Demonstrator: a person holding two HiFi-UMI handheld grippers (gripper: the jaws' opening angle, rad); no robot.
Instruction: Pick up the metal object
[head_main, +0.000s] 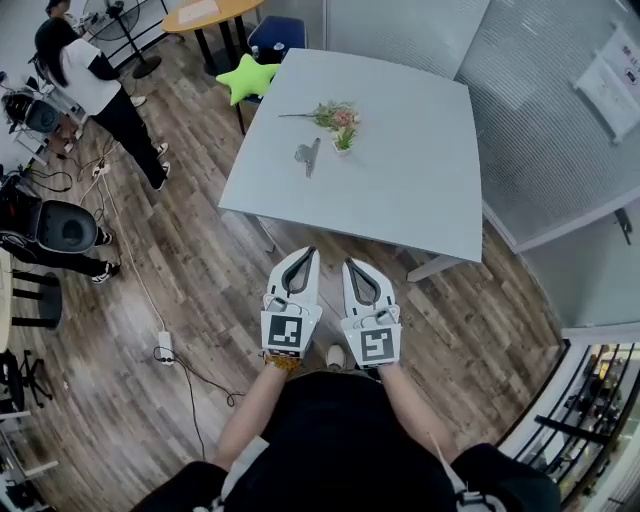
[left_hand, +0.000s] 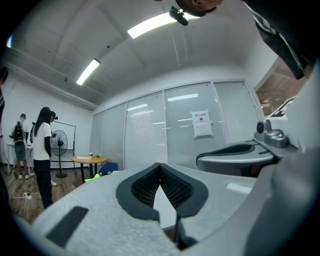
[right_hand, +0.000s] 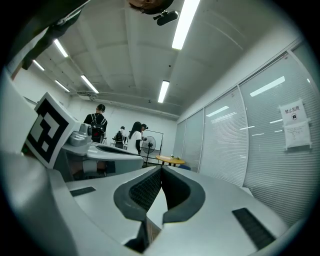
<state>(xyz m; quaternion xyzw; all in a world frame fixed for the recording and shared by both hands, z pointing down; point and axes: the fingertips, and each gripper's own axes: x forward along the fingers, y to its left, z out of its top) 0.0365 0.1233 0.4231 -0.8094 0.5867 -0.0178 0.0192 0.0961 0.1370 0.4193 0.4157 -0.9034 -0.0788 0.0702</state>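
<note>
table: grey table (head_main: 420, 190), well ahead of both tools
left gripper (head_main: 307, 251): jaws closed, empty, likely idle before the reach
right gripper (head_main: 350, 264): alongside, jaws closed, empty
metal object (head_main: 308, 155): flat on the table's far-left part, near flower sprig (head_main: 340, 120), untouched

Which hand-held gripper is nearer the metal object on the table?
Left. The left hand-held gripper is directly in line with the metal object, short of the table edge; the right hand-held gripper is beside it, offset to the object's right.
</note>
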